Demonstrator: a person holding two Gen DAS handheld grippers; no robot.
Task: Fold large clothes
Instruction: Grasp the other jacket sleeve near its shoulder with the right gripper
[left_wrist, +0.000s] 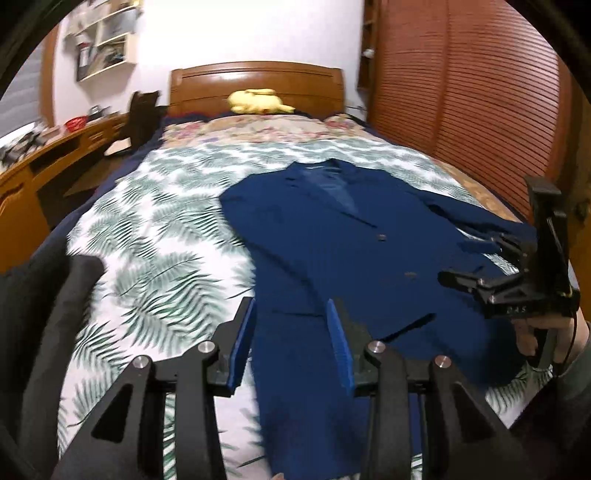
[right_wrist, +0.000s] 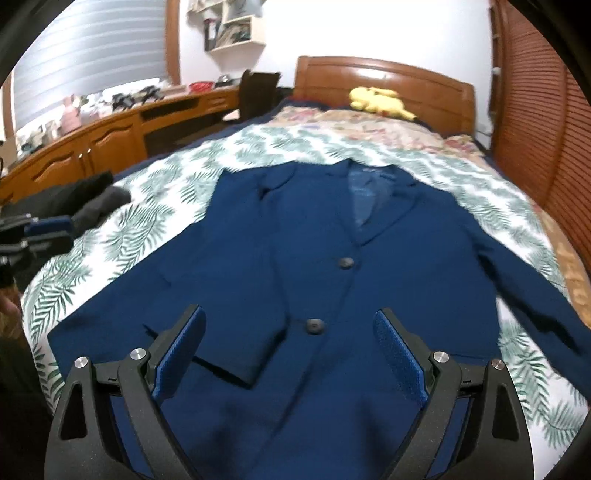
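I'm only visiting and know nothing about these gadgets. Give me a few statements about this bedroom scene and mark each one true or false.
1. A blue jacket lies spread on the leaf-print bedspread. True.
2. The right gripper has its jaws clamped on a sleeve. False: they stand open, holding nothing.
3. A yellow plush toy sits by the headboard. True.
4. The jacket hangs on the wooden wardrobe. False: it lies on the bed.
5. The left gripper has open jaws. True.
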